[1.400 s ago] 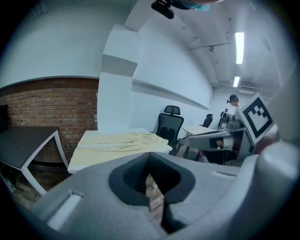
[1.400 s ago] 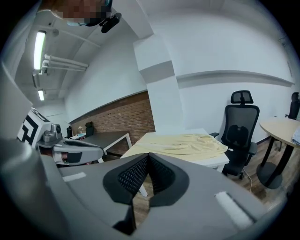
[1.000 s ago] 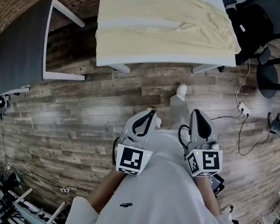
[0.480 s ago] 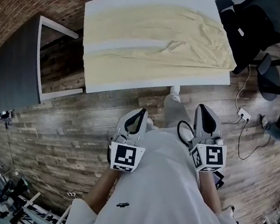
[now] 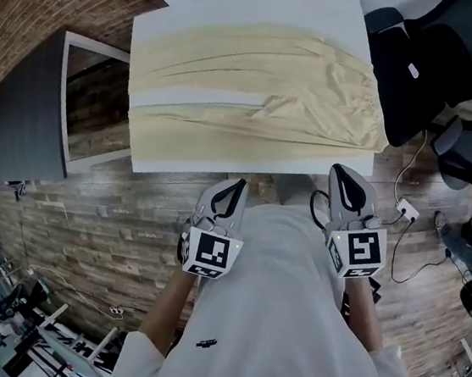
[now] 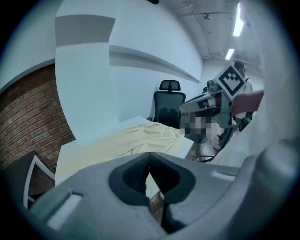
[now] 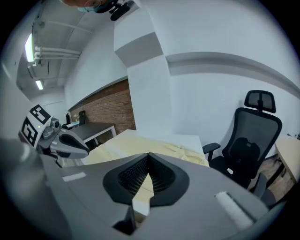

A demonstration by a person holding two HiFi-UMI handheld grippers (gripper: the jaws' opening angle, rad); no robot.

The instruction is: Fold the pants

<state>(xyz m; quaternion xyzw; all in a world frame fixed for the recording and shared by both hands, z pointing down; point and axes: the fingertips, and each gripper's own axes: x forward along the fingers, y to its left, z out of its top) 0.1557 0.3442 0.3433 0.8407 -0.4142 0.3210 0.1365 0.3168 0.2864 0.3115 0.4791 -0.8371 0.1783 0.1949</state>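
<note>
Pale yellow pants (image 5: pixel 248 91) lie spread flat on a white table (image 5: pixel 205 164), legs to the left and waistband to the right. The pants (image 6: pixel 136 140) show in the left gripper view and the pants (image 7: pixel 140 143) in the right gripper view too. My left gripper (image 5: pixel 238 185) is shut and empty, just short of the table's near edge. My right gripper (image 5: pixel 346 173) is shut and empty too, by the table's near right corner. Neither touches the cloth.
A black office chair (image 5: pixel 430 71) stands right of the table. A dark grey desk (image 5: pixel 31 116) stands to the left by a brick wall. Cables and a power strip (image 5: pixel 406 211) lie on the wooden floor at right. Gear sits at bottom left.
Both grippers and the person have come closer to the table; the pants now lie much nearer in the head view. Both sets of jaws stayed shut.
</note>
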